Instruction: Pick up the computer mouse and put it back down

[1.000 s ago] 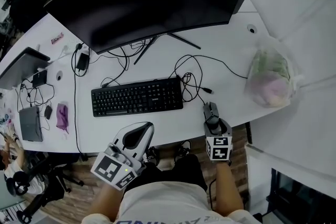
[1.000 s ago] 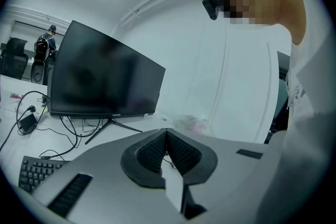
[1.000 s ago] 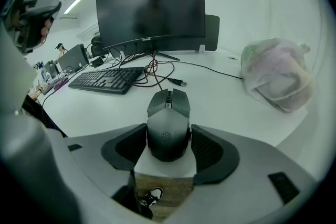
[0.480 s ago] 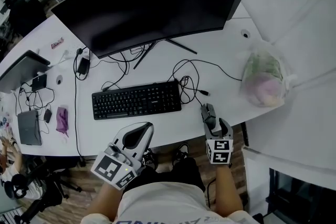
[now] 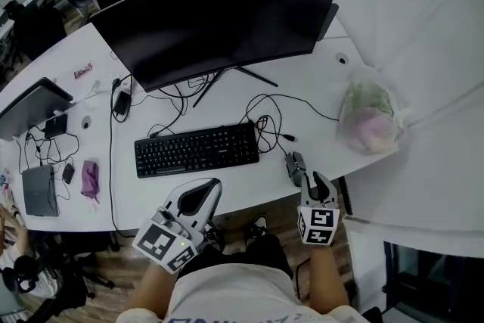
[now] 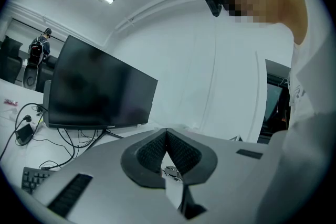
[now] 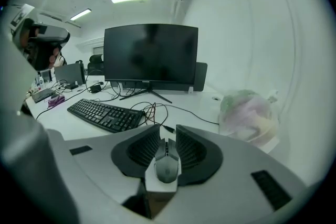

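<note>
Head view: keyboard [image 5: 197, 149], tangled cables [image 5: 266, 125] and plastic bag [image 5: 367, 117] lie near the mouse [image 5: 293, 164].

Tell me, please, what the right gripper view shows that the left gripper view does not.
Only the right gripper view: the right gripper, whose jaws have just been closing, now shut on the computer mouse, and a plastic bag. Only the left gripper view: the left gripper, shut and empty. Both: the monitor, the keyboard and cables.
</note>
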Available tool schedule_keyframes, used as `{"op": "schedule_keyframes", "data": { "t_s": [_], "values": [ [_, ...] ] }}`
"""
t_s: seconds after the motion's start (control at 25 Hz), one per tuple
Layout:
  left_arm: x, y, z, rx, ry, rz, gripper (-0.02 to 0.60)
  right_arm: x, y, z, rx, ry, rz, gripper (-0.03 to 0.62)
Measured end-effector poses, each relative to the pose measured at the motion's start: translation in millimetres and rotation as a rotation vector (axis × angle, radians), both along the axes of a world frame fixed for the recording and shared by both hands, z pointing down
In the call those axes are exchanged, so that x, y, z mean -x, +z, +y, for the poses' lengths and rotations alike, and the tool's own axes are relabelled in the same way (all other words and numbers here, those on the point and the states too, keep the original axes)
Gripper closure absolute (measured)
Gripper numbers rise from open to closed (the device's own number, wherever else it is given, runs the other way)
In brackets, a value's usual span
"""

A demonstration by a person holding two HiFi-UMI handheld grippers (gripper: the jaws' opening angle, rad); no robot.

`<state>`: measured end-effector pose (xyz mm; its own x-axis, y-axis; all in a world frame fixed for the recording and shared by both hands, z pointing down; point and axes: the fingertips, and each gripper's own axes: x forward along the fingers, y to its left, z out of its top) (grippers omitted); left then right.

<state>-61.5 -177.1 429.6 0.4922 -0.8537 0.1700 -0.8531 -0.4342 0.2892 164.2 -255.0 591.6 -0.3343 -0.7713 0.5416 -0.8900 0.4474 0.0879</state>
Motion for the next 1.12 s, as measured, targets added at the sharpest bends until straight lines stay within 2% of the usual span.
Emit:
{"op": "schedule_keyframes", "data": {
  "t_s": [0.2, 0.44, 0.6, 0.84, 1.12],
  "values": [
    [3, -13, 3, -0.029, 0.014, 0.013, 0.577, 3, -40, 4, -0.075, 0.023, -0.028, 0.526],
    [5, -35, 6, -0.08, 0.035, 0.02, 0.577, 8, -84, 11, -0.151, 0.037, -0.059, 0.556],
    [6, -50, 7, -0.115, 0.045, 0.041, 0.577, 15, -114, 14, -0.19, 0.011, -0.058, 0.562],
    [13, -73, 14, -0.184, 0.063, 0.066, 0.577, 21, -176, 28, -0.302, -0.005, -0.056, 0.562],
    [18, -83, 14, -0.207, 0.071, 0.055, 0.577, 30, -227, 41, -0.381, -0.015, -0.13, 0.565]
  ]
}}
